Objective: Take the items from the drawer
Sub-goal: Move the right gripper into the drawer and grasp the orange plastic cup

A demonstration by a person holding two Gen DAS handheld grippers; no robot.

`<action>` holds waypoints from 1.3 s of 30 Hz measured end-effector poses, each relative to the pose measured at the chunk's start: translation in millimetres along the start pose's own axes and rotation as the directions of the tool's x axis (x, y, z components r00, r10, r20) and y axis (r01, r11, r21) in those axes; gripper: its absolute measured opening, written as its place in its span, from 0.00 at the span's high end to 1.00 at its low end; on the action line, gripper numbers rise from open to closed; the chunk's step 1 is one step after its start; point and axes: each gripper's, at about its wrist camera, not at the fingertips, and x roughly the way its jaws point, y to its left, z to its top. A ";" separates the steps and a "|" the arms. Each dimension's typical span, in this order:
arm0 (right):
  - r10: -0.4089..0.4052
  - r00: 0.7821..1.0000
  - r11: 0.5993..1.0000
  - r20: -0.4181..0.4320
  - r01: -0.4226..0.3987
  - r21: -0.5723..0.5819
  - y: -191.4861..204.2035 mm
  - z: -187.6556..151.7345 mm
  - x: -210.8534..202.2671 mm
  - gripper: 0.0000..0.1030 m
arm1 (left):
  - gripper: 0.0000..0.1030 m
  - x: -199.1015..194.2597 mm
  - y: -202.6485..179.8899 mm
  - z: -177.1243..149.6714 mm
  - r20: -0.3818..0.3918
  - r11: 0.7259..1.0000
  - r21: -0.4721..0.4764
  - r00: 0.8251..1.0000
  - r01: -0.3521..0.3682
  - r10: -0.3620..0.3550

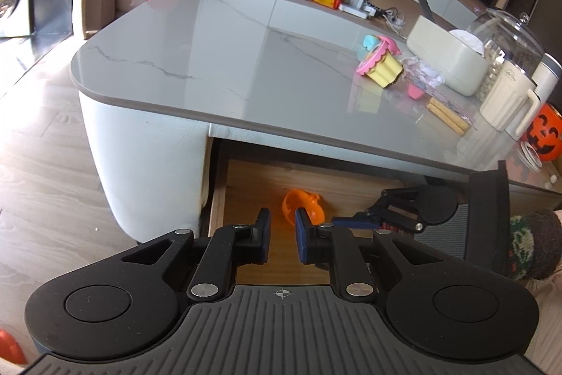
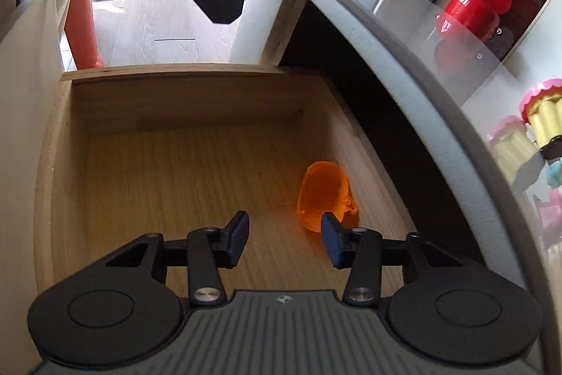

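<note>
Open wooden drawer, translucent orange plastic cup on its side, near the drawer's right wall

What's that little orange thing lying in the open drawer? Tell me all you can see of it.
The small translucent orange plastic piece looks like a hollow cup or shell tipped on its side, with a little knob at one end. It glows where light passes through. It rests alone on the wooden drawer floor, near the side under the tabletop. The right gripper hovers close, jaws open, not touching it.

Orange cup (tipped over) on drawer floor
</note>
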 end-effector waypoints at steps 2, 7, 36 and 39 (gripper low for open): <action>0.000 1.000 0.999 -0.009 0.001 0.048 -5.3 -3.1 16.8 0.54 | 0.84 -0.3 2.3 0.8 -0.004 1.000 -0.003 1.000 0.000 0.000; -0.072 0.997 0.985 0.004 0.070 0.160 -20.6 -8.7 29.2 0.42 | 0.84 4.9 4.8 3.8 -0.026 1.000 -0.014 1.000 0.009 -0.010; 0.075 0.997 0.995 0.033 -0.073 -0.060 10.7 -33.3 -98.6 0.66 | 0.83 75.3 -78.8 4.8 -0.430 0.923 0.203 0.877 0.325 -0.214; 0.039 0.998 0.998 0.047 -0.036 -0.059 5.7 -40.8 -107.0 0.66 | 0.84 80.5 -84.9 1.7 -0.443 0.920 0.202 0.869 0.335 -0.219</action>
